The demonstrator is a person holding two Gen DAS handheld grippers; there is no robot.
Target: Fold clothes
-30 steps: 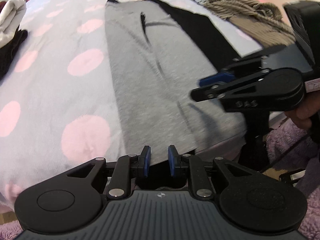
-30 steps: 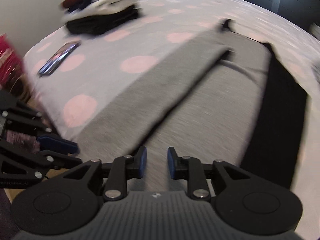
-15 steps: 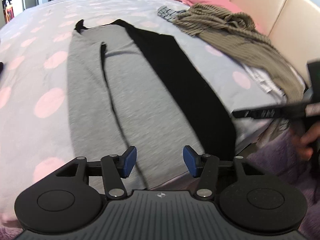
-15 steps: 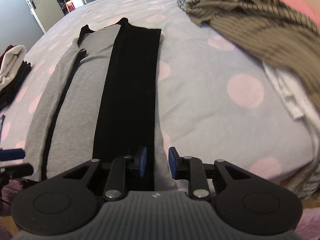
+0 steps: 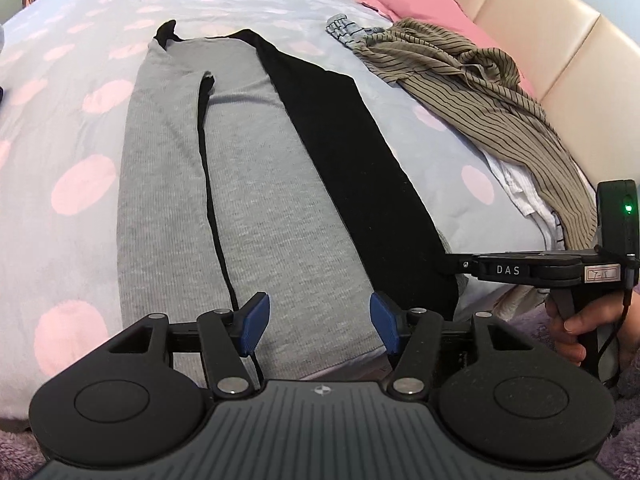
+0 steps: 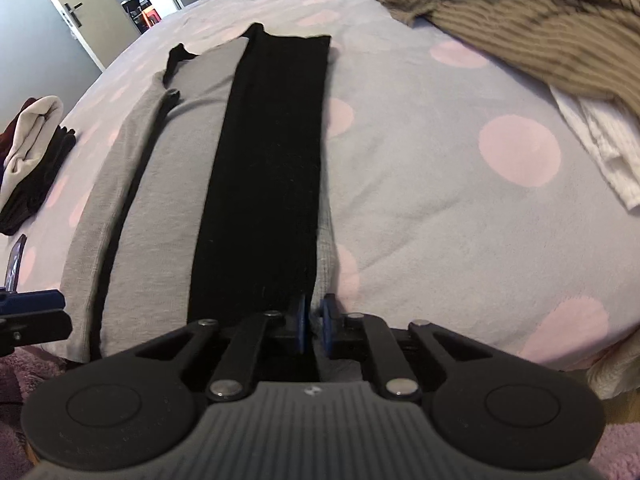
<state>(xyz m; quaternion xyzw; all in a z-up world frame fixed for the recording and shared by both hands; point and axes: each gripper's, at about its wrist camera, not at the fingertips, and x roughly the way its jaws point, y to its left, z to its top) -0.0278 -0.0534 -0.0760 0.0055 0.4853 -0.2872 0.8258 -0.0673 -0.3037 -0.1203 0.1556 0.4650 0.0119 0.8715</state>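
A long grey garment (image 5: 260,200) with a black panel (image 6: 260,160) lies flat and lengthwise on the dotted bedspread (image 5: 60,160). My left gripper (image 5: 316,322) hovers over its near grey hem; the jaws are opening, and the pads touch no cloth. At the near right corner of the black panel, my right gripper (image 6: 315,322) has its jaws closing to a narrow gap with the garment's edge pinched between the pads. From the left wrist view the right gripper (image 5: 452,265) lies level, held by a hand (image 5: 568,328). A blue finger (image 6: 36,300) of the left gripper shows at the left edge.
A striped olive garment (image 5: 460,72) and white cloth (image 5: 520,196) lie along the right side by the cream headboard (image 5: 540,40) and a pink pillow (image 5: 420,4). Folded clothes (image 6: 32,148) and a phone (image 6: 14,264) sit at the left. A purple rug (image 6: 620,452) lies below.
My left gripper went from nearly shut to wide open and shifted right along the hem. My right gripper swung over from the grey side to the black panel's right corner and narrowed on it.
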